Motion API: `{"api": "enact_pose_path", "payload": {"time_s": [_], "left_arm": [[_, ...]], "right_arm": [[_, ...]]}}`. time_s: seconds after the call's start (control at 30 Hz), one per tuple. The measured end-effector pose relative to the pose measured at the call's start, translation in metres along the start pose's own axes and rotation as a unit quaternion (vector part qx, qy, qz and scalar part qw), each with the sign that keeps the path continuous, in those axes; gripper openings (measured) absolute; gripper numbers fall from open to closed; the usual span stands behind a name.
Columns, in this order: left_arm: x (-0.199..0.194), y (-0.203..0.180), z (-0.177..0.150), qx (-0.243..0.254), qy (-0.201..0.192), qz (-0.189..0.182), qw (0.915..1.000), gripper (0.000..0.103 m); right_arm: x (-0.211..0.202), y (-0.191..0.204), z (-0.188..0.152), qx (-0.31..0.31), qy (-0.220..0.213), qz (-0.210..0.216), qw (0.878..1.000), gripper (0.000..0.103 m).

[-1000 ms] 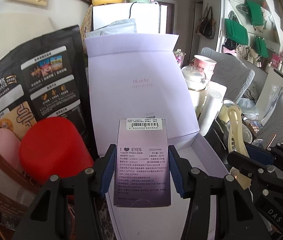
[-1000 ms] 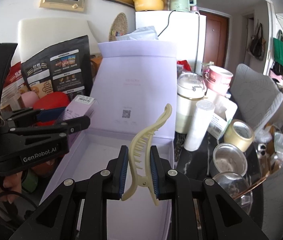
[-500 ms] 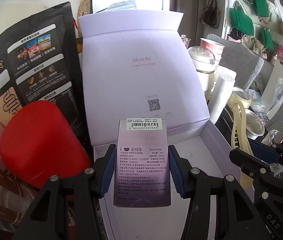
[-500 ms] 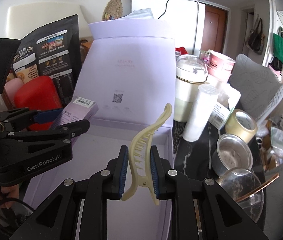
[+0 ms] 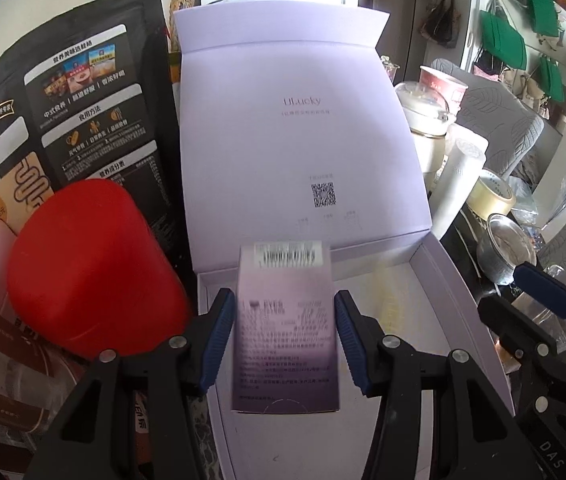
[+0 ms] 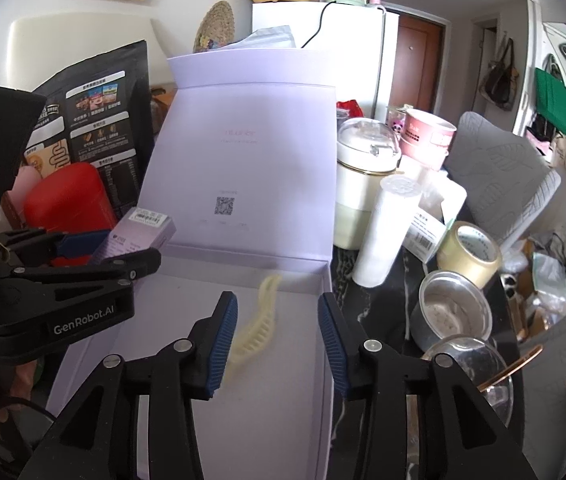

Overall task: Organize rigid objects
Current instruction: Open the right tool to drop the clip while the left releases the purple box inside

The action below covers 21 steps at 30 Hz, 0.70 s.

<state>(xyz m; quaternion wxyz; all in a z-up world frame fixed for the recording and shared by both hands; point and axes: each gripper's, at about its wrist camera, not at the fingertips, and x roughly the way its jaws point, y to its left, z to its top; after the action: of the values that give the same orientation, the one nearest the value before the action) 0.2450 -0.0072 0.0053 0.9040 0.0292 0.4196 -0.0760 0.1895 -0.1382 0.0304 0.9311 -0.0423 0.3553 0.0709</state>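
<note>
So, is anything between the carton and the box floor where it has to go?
Nothing visible does. The carton sits between the fingers of the left gripper, over the left part of the open box. The clip is further right, under the open right gripper, apart from the carton.

Right gripper [image 6: 277,338] at lower centre, jaws spread wide over open lilac box [image 6: 323,360]. Cream hair claw [image 6: 257,326], blurred, between fingers, touching neither. Left gripper [image 6: 123,256] at centre left, around small purple carton [image 6: 139,230]. Tape roll [image 6: 469,254] at right.
</note>
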Motion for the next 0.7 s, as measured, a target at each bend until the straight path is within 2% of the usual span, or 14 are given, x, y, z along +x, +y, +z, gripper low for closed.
{"api": "enact_pose_path", "payload": {"time_s": [0.2,0.7], "left_arm": [[-0.006,-0.001,-0.001,0.001,-0.005,0.012,0.9999,0.051],[-0.039,-0.005,-0.002,0.005,-0.018,-0.005,0.9998,0.051]], "right_arm": [[-0.007,-0.005,0.002,0.003,-0.010,-0.008,1.000,0.042],[-0.039,-0.008,0.003,0.007,-0.036,-0.007,0.999,0.042]]}}
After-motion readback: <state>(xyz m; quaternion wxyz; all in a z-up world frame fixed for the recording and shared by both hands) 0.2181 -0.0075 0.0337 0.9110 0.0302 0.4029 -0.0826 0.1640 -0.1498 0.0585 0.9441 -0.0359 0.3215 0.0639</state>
